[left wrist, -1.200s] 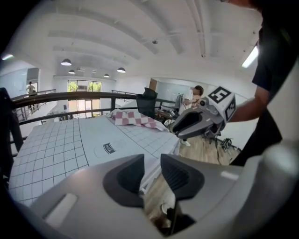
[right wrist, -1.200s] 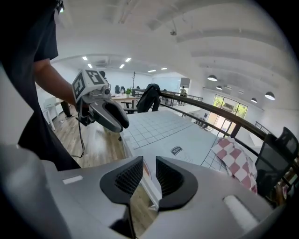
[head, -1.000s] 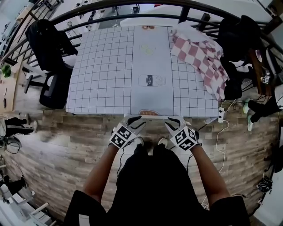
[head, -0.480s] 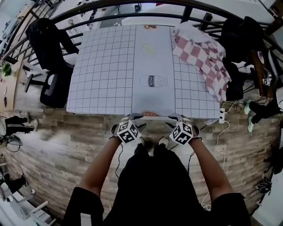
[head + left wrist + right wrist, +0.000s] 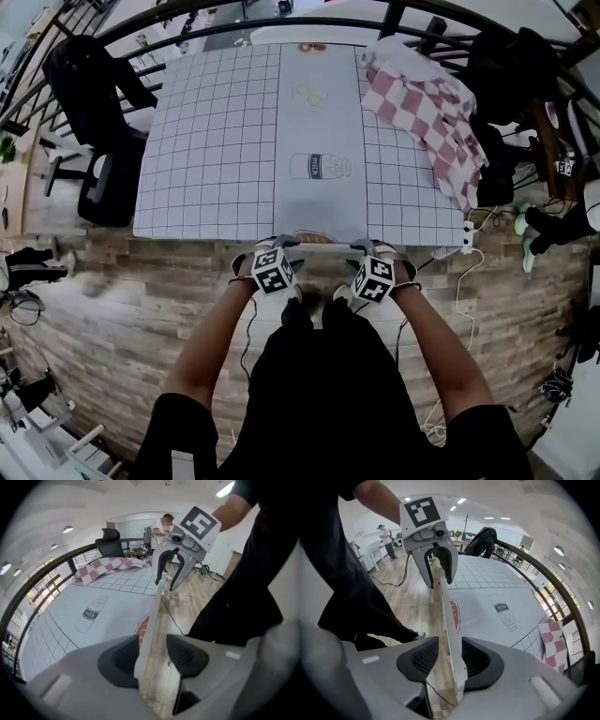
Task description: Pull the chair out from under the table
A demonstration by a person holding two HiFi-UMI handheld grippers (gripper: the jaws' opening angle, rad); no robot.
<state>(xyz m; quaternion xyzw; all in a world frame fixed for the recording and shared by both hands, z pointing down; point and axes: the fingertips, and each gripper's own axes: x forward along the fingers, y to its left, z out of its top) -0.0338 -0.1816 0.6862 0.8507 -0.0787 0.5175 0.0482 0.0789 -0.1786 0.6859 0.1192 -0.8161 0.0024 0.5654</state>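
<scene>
**You:** What has changed?

**Spotter:** Since a second ago both your grippers have sunk lower at the table's near edge, and their jaws have just been opening.

**You:** What's the biggest thing ahead?

**Spotter:** That's the table, covered by a grid sheet. A checked cloth is heaped on its far right corner. A black office chair stands off its far left.

**You:** Where's the chair?

**Spotter:** It's tucked under the table's near side, straight in front of you. Only its thin white top rail shows. The rail runs left to right just beside the table edge.

**You:** And my left gripper?

**Spotter:** It straddles the rail's left end. Its fingers stand wide apart. The rail leans against the far pad and the near pad is clear of it, so you have no grip.

**You:** The right gripper?

**Spotter:** It straddles the rail's right end. Its fingers are apart too. The rail stands between them, close to the far pad, with a plain gap on the near side. Nothing is clamped there either.
</scene>
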